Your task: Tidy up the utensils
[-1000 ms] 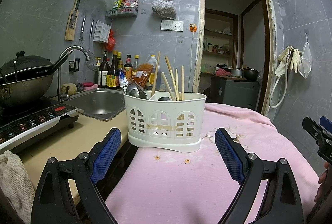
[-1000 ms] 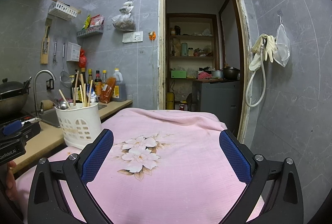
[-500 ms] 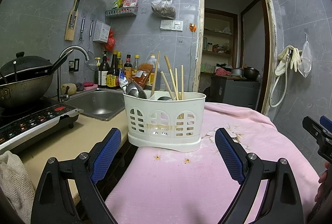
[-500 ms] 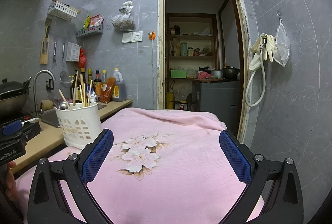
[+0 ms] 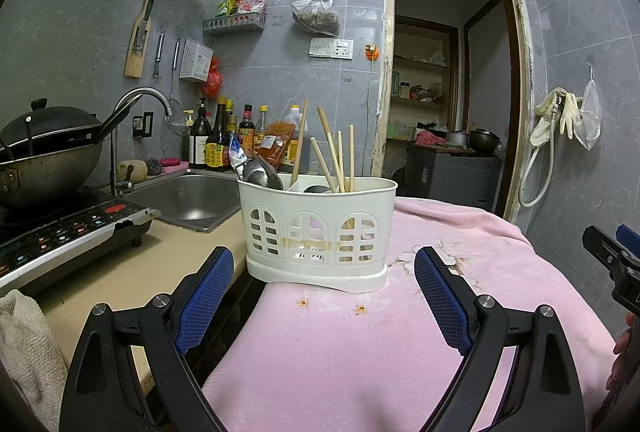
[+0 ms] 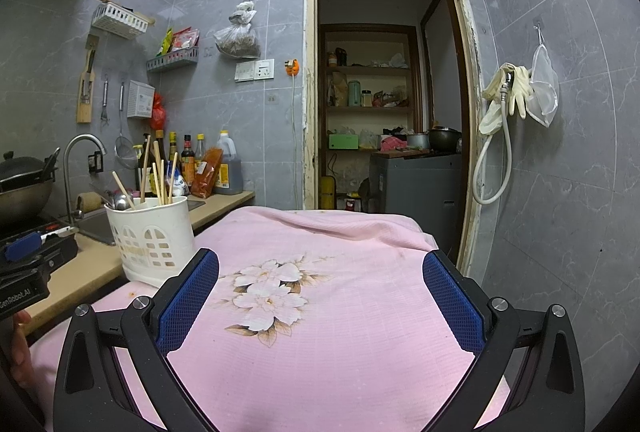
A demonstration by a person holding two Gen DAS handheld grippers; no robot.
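While held level over the pink floral cloth [image 6: 360,232], both tools spread wide and gripping nothing: left gripper [image 5: 324,284] aimed straight at the white utensil caddy [image 5: 318,232], blue pads [image 5: 206,296] apart to either side of its base but short of it; right gripper [image 6: 320,296] facing the doorway [image 6: 384,92], caddy off to its left. Caddy standing upright at the cloth's left edge, just beside the beige counter [image 5: 132,272] and near the sink [image 5: 188,198]. Wooden chopsticks [image 5: 334,160] leaning in its middle and right sections, metal spoons [image 5: 260,174] in the left one. Wok [image 5: 44,156] on the induction cooker [image 5: 68,232] further left
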